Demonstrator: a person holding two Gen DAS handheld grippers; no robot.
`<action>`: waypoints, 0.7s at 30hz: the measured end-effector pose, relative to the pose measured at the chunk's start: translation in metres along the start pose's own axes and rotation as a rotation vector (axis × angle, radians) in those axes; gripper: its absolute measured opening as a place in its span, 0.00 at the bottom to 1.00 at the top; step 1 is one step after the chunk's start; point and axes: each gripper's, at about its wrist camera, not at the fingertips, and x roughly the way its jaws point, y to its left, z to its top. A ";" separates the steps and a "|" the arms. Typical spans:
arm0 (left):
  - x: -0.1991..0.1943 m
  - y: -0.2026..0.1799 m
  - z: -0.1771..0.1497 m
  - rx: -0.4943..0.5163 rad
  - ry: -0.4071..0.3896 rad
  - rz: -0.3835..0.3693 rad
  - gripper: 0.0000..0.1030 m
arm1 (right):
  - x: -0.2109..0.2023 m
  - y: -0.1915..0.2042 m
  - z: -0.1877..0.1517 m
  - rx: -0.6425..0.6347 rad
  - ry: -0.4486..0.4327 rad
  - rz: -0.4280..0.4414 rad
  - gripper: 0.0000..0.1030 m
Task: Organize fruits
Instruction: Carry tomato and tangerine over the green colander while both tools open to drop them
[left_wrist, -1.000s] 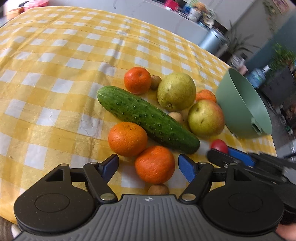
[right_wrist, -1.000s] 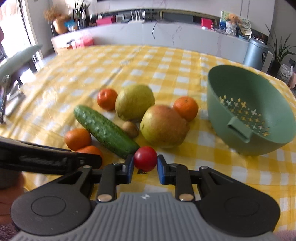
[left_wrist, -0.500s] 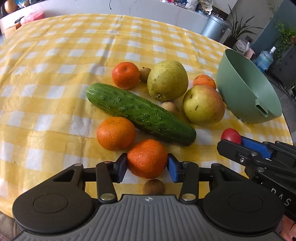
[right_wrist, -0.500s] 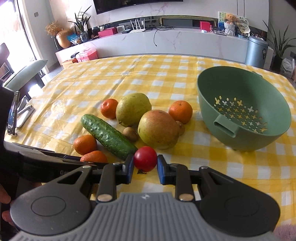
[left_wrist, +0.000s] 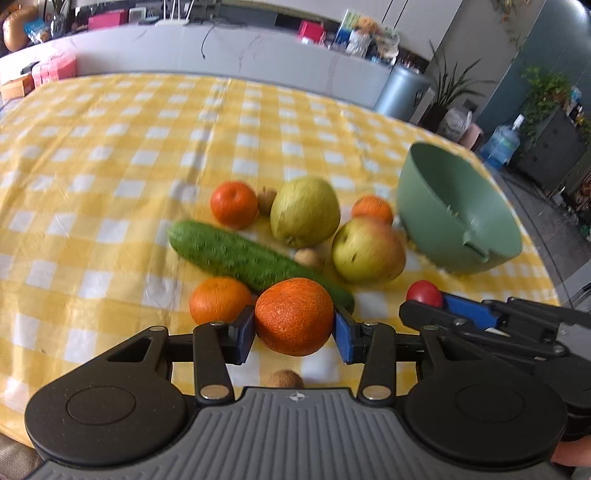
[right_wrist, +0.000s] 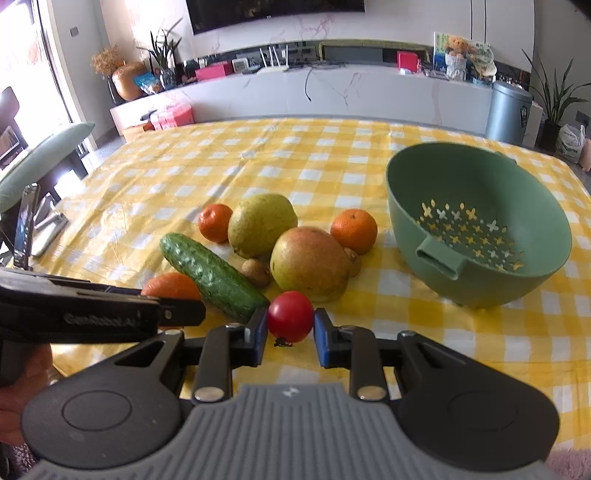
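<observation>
Left wrist view: left claw (left_wrist: 294, 334) has just been closing w/ an orange (left_wrist: 294, 316) between its blue pads (left_wrist: 344, 336), and now pinches it, both pads pressed on the peel. The orange looks raised off the yellow-checked bench (left_wrist: 110, 177); a small brown fruit (left_wrist: 285, 379) lies on the cloth under it. Beyond: a 2nd orange (left_wrist: 219, 300) just beside the cucumber (left_wrist: 240, 258), then a 3rd orange (left_wrist: 233, 205), a pear (left_wrist: 304, 211), an apple (left_wrist: 367, 250) and a 4th orange (left_wrist: 372, 209) in a loose cluster. The green colander bowl (left_wrist: 454, 210) sits tilted at the cluster's right, empty as far as seen. At right, the right claw (left_wrist: 430, 300) comes in side-on w/ a red tomato (left_wrist: 424, 291) at its tips. Picture is blurred; no writing readable here.

Right wrist view: right claw (right_wrist: 290, 328) is pressed together on the small tomato (right_wrist: 290, 316), a pad on each side, held above the bench (right_wrist: 332, 155) in front of the apple (right_wrist: 310, 264). The colander bowl (right_wrist: 480, 221) is to the right, near, mouth tipped toward the camera, cross-shaped holes in its bottom. The left claw's (right_wrist: 184, 314) black body crosses the left edge, an orange (right_wrist: 171, 286) partly hidden behind it. White lettering on that body is blurred; it starts "Gen", the rest can't be told. A hand (right_wrist: 22, 402) shows at lower left.
</observation>
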 end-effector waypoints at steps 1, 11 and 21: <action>-0.003 -0.001 0.002 -0.001 -0.010 0.003 0.48 | -0.003 0.001 0.000 -0.003 -0.014 0.001 0.22; -0.030 -0.023 0.038 -0.008 -0.059 -0.027 0.48 | -0.036 -0.011 0.015 0.021 -0.136 0.050 0.22; -0.009 -0.090 0.084 0.058 -0.041 -0.217 0.48 | -0.074 -0.095 0.043 0.184 -0.228 -0.126 0.23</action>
